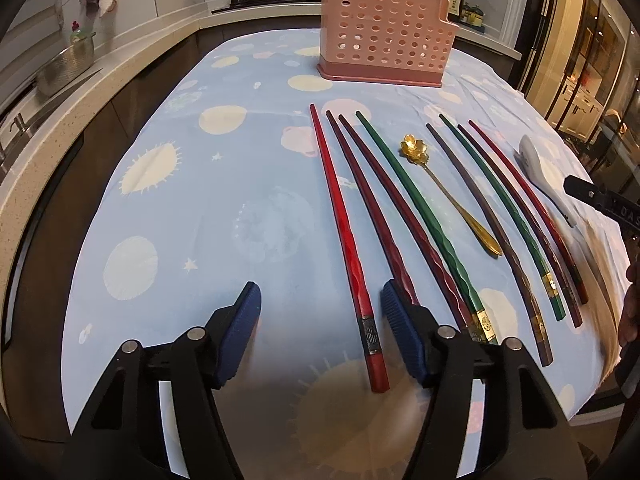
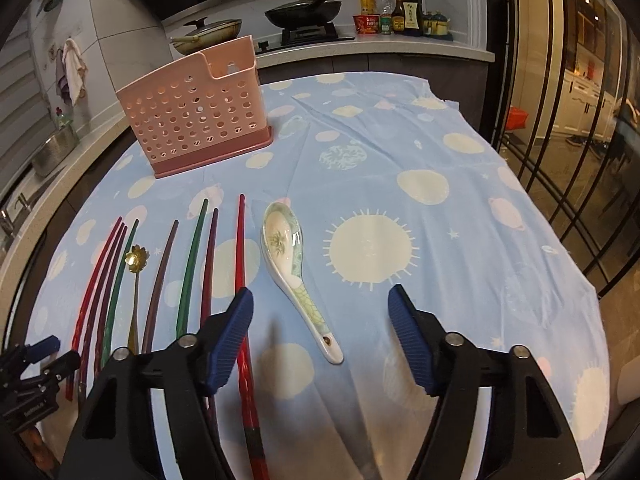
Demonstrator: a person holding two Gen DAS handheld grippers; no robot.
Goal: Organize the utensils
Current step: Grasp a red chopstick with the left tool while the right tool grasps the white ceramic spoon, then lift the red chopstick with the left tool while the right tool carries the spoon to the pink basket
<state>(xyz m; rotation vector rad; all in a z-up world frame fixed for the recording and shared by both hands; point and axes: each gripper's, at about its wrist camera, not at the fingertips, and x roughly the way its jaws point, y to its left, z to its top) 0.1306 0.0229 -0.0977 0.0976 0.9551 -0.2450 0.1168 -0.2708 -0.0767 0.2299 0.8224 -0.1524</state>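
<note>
Several red, maroon and green chopsticks (image 1: 404, 216) lie side by side on the blue patterned tablecloth (image 1: 248, 216), with a gold flower spoon (image 1: 452, 196) among them and a white ceramic spoon (image 2: 298, 276) at their right end. A pink perforated utensil holder (image 1: 384, 28) stands upright behind them; it also shows in the right wrist view (image 2: 200, 108). My left gripper (image 1: 320, 300) is open above the leftmost red chopstick (image 1: 344, 240). My right gripper (image 2: 320, 312) is open just above the ceramic spoon's handle. Both are empty.
A kitchen counter (image 1: 100, 76) curves around the table's left and back, with a stove, pans (image 2: 304, 10), sauce bottles (image 2: 404, 12) and a metal pot (image 1: 66, 66). Glass doors (image 2: 560, 100) stand to the right. The cloth's right half (image 2: 460, 240) holds no utensils.
</note>
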